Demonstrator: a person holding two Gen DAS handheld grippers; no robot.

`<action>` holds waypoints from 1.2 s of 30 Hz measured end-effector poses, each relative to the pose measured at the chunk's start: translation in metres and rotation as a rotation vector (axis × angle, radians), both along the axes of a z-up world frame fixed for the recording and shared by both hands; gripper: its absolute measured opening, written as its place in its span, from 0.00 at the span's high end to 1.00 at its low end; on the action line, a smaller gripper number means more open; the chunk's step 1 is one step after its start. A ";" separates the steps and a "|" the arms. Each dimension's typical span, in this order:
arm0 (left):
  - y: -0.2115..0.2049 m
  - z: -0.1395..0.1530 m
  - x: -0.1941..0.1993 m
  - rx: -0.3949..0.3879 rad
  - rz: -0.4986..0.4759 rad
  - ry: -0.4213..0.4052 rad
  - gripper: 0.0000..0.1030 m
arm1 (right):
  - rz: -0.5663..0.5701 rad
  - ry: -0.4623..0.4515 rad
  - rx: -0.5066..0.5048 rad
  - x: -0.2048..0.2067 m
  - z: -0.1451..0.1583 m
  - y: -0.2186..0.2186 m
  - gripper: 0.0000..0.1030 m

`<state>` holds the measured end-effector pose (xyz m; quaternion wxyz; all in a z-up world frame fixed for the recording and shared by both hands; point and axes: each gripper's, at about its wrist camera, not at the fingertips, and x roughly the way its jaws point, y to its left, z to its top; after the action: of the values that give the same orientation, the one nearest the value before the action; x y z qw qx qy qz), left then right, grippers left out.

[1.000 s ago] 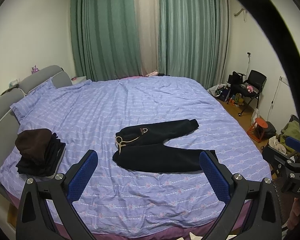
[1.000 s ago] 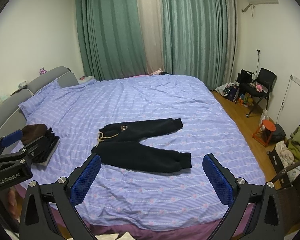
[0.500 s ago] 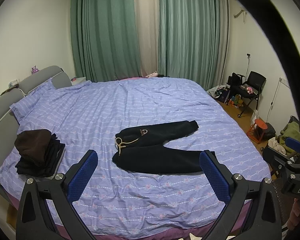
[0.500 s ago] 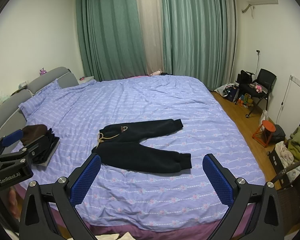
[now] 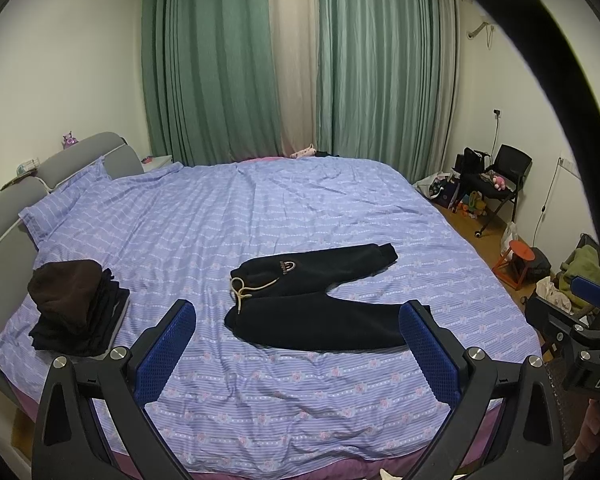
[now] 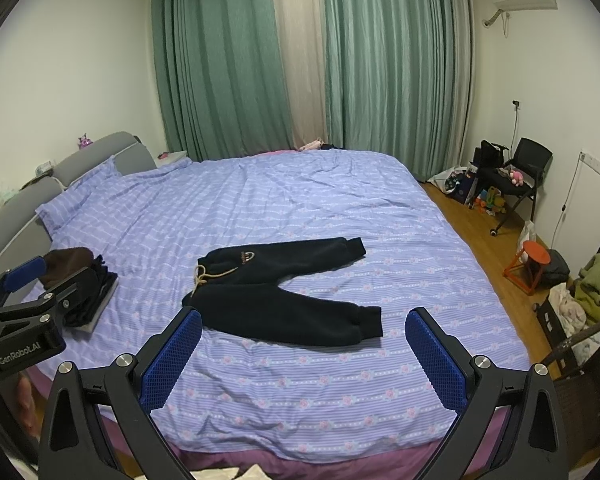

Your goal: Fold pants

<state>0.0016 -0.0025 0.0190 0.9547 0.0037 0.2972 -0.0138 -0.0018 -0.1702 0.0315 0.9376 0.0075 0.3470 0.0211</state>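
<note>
Small black pants (image 5: 312,304) with a beige drawstring lie spread flat on the purple striped bed (image 5: 260,220), waist to the left, legs splayed to the right. They also show in the right wrist view (image 6: 280,296). My left gripper (image 5: 298,344) is open and empty, held above the bed's near edge, short of the pants. My right gripper (image 6: 302,350) is open and empty, also short of the pants. Each gripper shows at the edge of the other's view.
A stack of folded dark clothes (image 5: 76,308) sits on the bed's left side near the grey headboard (image 5: 4,216). Green curtains (image 5: 300,60) hang behind. A black chair (image 6: 516,172), an orange stool (image 6: 532,264) and a clothes pile (image 6: 592,288) stand on the floor at right.
Both grippers stay open and nearly still; the view has risen very slightly. The pants have not moved.
</note>
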 end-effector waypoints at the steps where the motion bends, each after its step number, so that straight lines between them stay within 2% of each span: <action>1: 0.000 0.000 0.000 0.000 0.001 -0.001 0.00 | -0.001 0.000 0.000 0.000 0.000 0.000 0.00; 17: 0.013 -0.014 0.010 0.020 0.005 0.018 0.00 | -0.008 0.043 0.030 0.014 -0.007 0.011 0.01; 24: 0.043 -0.029 0.019 0.044 -0.003 0.033 0.00 | -0.055 0.091 0.067 0.027 -0.030 0.035 0.00; 30: 0.077 -0.053 0.046 0.044 -0.051 0.053 0.00 | -0.122 0.115 0.044 0.041 -0.055 0.067 0.00; 36: 0.092 -0.078 0.074 0.042 -0.090 0.102 0.00 | -0.193 0.128 0.008 0.056 -0.081 0.092 0.01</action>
<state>0.0757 0.0899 -0.0592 0.9365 0.0366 0.3451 -0.0506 0.0541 -0.0784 -0.0499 0.9112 0.0461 0.4037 -0.0686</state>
